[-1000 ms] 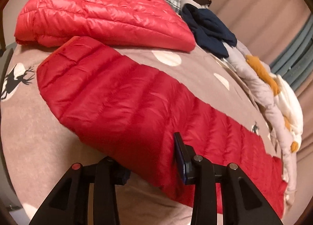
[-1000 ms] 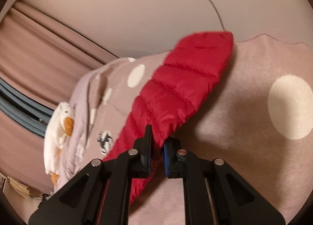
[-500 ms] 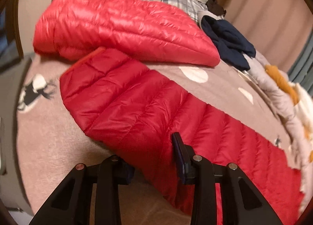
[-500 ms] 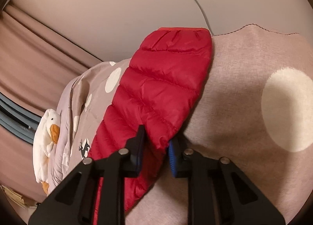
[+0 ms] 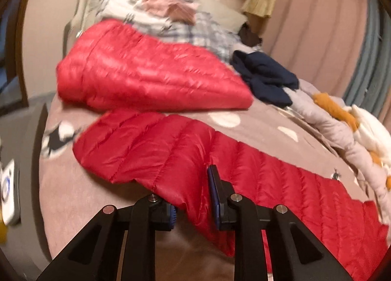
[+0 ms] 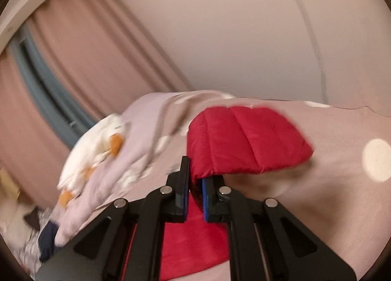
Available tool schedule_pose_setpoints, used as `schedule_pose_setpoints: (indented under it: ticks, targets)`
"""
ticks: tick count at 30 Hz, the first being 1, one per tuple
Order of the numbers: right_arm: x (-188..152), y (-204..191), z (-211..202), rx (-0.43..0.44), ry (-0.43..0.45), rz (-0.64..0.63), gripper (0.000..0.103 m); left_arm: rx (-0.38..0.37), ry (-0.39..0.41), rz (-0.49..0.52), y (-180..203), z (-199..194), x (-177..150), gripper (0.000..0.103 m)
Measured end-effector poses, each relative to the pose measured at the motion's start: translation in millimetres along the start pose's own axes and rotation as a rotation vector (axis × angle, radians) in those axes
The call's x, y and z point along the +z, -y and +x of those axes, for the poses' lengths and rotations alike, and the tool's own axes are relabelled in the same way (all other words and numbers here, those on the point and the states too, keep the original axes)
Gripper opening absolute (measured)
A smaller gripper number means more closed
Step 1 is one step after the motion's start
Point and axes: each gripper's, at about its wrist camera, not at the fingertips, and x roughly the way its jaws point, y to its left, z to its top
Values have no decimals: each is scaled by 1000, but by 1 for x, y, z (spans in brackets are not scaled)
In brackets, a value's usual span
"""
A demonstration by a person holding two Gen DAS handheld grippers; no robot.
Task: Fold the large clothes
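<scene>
A red quilted down jacket (image 5: pixel 151 78) lies on a bed (image 5: pixel 73 195) covered by a pinkish-brown blanket with white dots and deer figures; its folded body rests toward the head of the bed, and one long sleeve (image 5: pixel 281 183) stretches across the blanket toward the near edge. The fabric is glossy and stitched in parallel channels. The left hand-held gripper (image 5: pixel 193 198) has its two blue-padded fingers on either side of the sleeve's near edge, one below the fabric and one above; the jaws stand apart, and whether they press the fabric cannot be told. In the right wrist view, the right hand-held gripper (image 6: pixel 195 183) is clenched on the cuff end of the sleeve (image 6: pixel 246 141), which is raised off the blanket and curls over above the fingers. One jacket is visible. Beside it lie one dark navy garment (image 5: pixel 266 80), one heap of plaid and pale clothes (image 5: pixel 171 12) near the head of the bed, and one bunched quilt printed with white and orange ducks (image 5: pixel 347 119) along the far side. Pink curtains (image 6: pixel 80 66) hang behind the bed. Both views are blurred.
</scene>
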Motion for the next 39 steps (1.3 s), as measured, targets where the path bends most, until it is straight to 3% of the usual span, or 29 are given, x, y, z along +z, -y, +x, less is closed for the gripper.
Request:
schedule_pose_setpoints:
  ticks: [2,5,9,12,18,23,28,29,31,33,36,39]
  targets:
    - [-17,-37,1,66,-50,-45,9,-11,23,29,6,-2,-2,23]
    - [-50,-98,-1,186,-136,-157,9,-35,-22,45,8,7,-6,23]
    - [-92,-174,-8,340,-282,-302,9,-96,-89,-26,-10,19,-4,23]
    - [-118,-218,-20,387,-326,-402,9,-111,-128,-38,-13,24,-6,23]
    - [-166,-266,-22,331,-285,-633,12,-92,-148,-44,-12,27,-8,23]
    - [-189,-263,5,298,-367,-646,12,-88,-151,-39,-10,27,-9,23]
    - [-207,-264,5,282,-430,-667,12,-80,-162,-38,-9,30,-8,23]
    - [-207,-264,6,272,-435,-672,17,-78,-161,-36,-9,30,-7,23]
    - [-201,-259,11,233,-440,-673,47,-71,-160,-33,-8,30,-8,23]
    - [-190,-248,19,184,-409,-663,63,-70,-166,-41,-10,32,-8,23]
    - [-180,-232,40,80,-377,-671,63,-70,-177,-55,-14,35,-8,23]
    - [-183,-215,80,17,-422,-675,60,-52,-171,-36,-10,33,-8,23]
